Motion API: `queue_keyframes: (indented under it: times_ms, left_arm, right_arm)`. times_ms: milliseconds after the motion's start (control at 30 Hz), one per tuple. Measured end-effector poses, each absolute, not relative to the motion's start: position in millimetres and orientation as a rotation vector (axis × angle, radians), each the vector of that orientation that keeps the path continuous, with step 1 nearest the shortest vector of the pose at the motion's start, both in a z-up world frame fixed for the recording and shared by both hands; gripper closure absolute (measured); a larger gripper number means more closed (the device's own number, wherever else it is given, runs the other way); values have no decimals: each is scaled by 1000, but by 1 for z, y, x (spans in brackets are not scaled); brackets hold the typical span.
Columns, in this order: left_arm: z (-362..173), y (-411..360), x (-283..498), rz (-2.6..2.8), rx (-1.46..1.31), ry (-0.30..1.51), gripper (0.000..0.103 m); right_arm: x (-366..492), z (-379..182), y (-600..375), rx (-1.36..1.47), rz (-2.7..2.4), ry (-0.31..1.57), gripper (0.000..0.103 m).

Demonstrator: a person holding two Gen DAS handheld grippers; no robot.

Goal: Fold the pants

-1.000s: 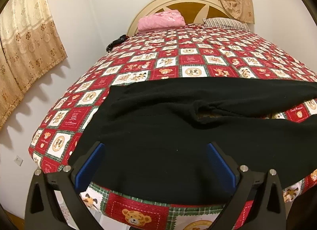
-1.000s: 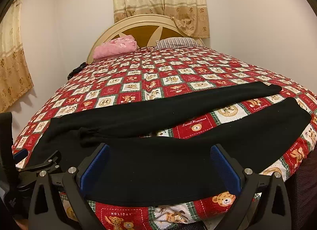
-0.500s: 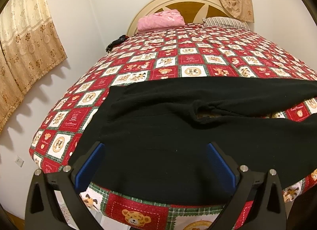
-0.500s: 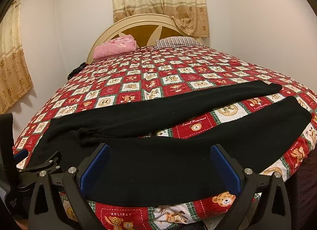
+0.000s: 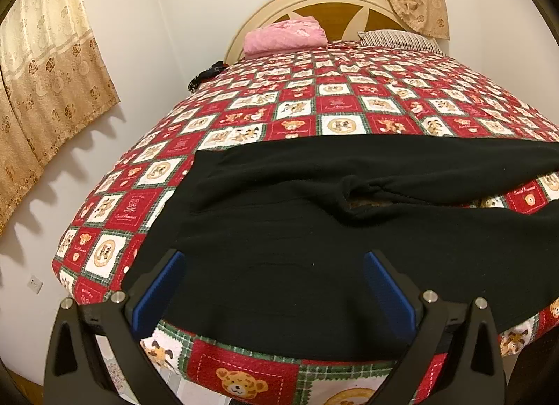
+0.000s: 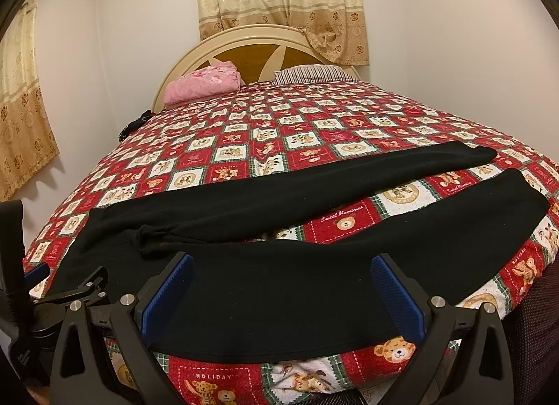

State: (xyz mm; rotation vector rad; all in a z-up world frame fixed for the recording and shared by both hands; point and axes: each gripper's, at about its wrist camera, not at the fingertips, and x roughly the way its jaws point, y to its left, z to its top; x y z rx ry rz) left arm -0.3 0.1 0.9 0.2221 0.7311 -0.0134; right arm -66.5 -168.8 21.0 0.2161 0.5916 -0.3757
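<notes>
Left wrist view: pants (image 5: 314, 248) lie beyond the open gripper (image 5: 274, 286).

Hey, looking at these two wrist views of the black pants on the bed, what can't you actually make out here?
- Left wrist view: the black pants run off the right edge, so the leg ends are cut off.
- Right wrist view: the waist end sits behind the left gripper.
- Both views: the near hem drops behind the fingers.
- The small dark object at the bed's far left edge is too small to identify.
</notes>
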Motion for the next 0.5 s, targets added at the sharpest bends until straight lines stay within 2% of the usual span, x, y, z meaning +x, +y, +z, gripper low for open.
queue_keyframes:
  times_ms: [500]
  left_arm:
    - [-2,-1,-2,-22,207,737,0]
  right_arm:
    - [-66,20,-168,218,-378,592,1]
